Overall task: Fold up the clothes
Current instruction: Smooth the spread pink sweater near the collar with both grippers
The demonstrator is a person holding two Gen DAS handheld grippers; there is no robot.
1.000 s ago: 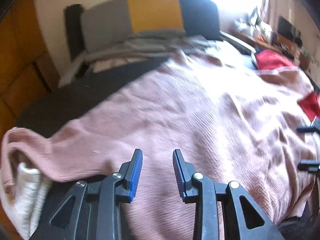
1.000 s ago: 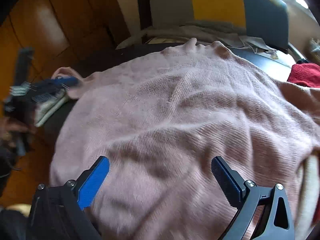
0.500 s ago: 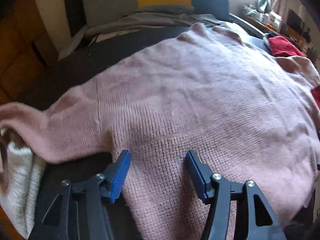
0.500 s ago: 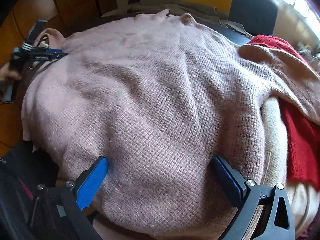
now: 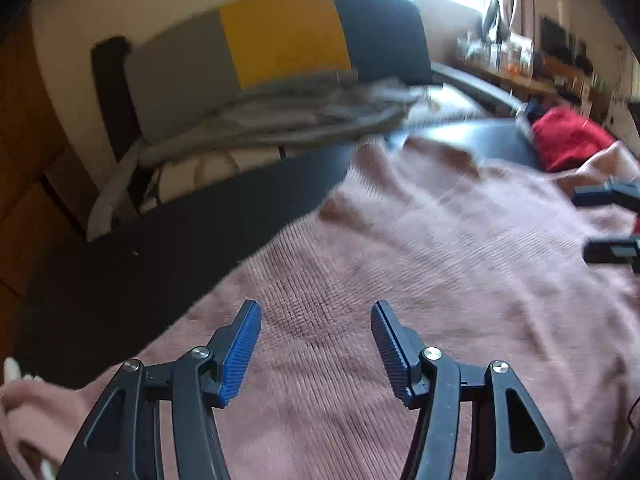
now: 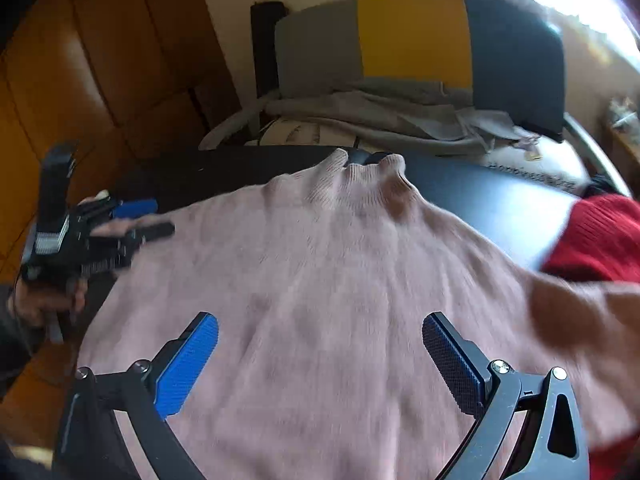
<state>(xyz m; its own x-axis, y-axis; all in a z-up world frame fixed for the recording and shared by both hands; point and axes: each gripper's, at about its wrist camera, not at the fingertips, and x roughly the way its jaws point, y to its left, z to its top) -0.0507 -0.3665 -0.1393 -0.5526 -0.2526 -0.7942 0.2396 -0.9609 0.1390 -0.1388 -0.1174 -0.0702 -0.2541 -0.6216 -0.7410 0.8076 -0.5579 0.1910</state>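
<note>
Where right view looks: sweater's collar [image 6: 370, 170].

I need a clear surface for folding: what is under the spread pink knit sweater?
The pink knit sweater lies on a dark flat tabletop; at its right edge it overlaps a red knit garment. Anything beneath its middle is covered.

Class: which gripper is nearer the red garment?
Right. The right gripper hovers over the pink sweater beside the red garment; the left gripper is at the sweater's far side.

Pink knitted sweater [image 6: 328, 280] spread on dark flat table [image 6: 492, 196], collar at far edge; red knitted garment [image 6: 600, 236] at its right; striped rectangular cushion [image 6: 416, 40] behind table.
</note>
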